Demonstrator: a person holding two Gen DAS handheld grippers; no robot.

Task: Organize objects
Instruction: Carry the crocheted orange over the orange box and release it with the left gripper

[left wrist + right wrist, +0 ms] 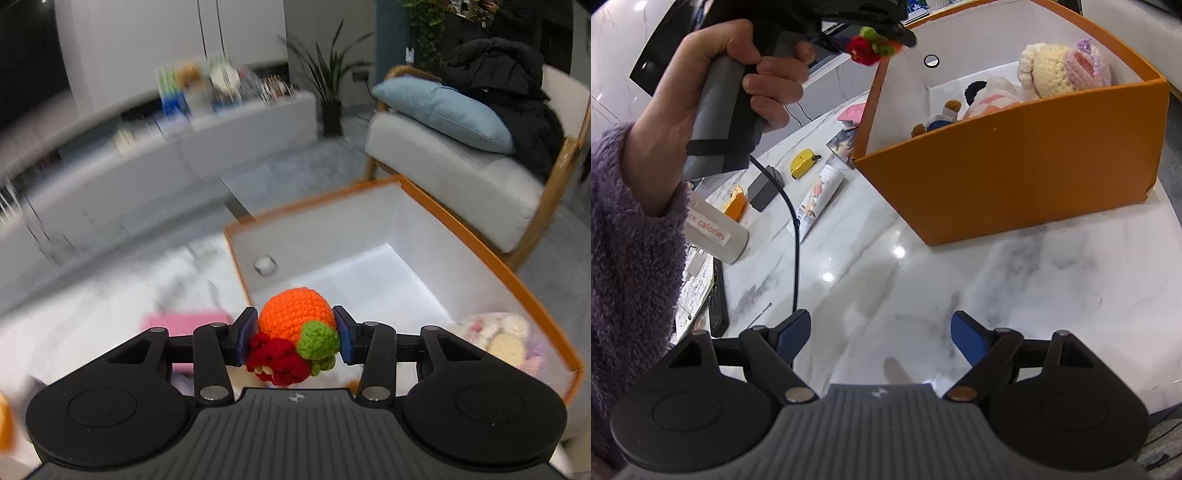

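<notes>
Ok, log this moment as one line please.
left gripper: shut on crochet toy, over orange box edge | right gripper: open, nothing held, above marble table

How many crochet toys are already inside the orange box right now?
2 for certain: a cream, pink and lilac crochet toy in the orange box's far corner, and a dark-haired doll beside it. The box wall may hide others.

grey armchair, potted plant, marble tabletop
</notes>
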